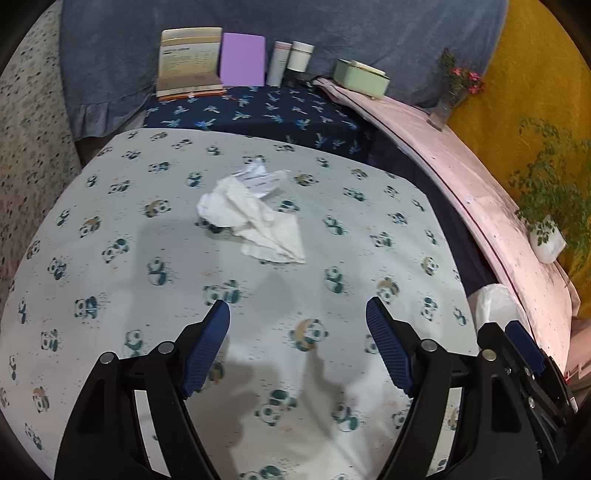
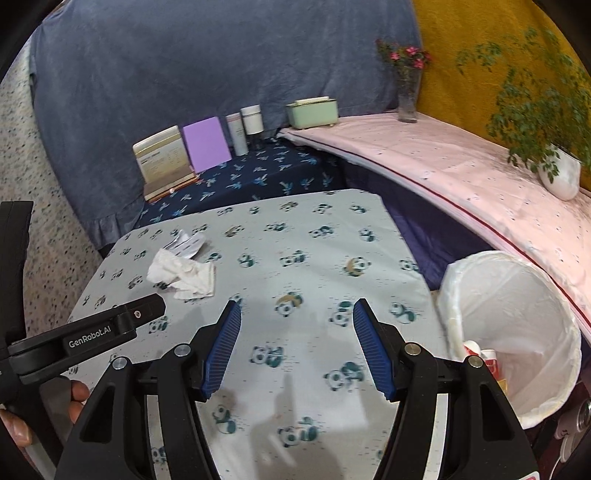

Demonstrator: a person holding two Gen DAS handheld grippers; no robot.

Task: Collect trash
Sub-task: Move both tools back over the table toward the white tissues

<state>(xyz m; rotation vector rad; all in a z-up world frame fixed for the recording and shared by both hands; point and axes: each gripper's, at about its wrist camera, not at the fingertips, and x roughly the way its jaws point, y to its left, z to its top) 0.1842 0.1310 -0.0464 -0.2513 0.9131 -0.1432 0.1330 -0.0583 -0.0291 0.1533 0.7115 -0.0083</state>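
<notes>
1. Your left gripper (image 1: 297, 314) has its fingers spread wide with nothing between them; only the panda-print worktop (image 1: 110, 206) shows in the gap.
2. The trash, a crumpled white tissue (image 1: 251, 218) with a creased paper slip (image 1: 260, 179) touching its far end, lies ahead of your left fingers, apart from the tips and a little toward the left one.
3. To take it well, carry the fingers forward until the thickest bunch of the tissue sits between the pads, then lower and close. The paper looks soft and loose, so a pinch at a thin corner would likely let the rest trail or leave the slip behind.
4. Your right gripper (image 2: 297, 317) also stands open and empty, fingers fairly wide. From it the tissue lies far off, beyond the left finger.
5. A bin lined with a white bag (image 2: 517, 295) stands off the worktop's edge, beyond the right finger of the right gripper — some packaging already lies inside.
6. The worktop is a flat cloth-covered surface, bare apart from the trash.
7. Behind it, against a blue-grey drape (image 1: 332, 22), stand a card box (image 1: 190, 61), a purple booklet (image 1: 243, 59) and two small bottles (image 1: 291, 61); a pink-covered ledge (image 2: 461, 162) carries a green box, a flower vase and a potted plant — a mustard wall rises behind.
</notes>
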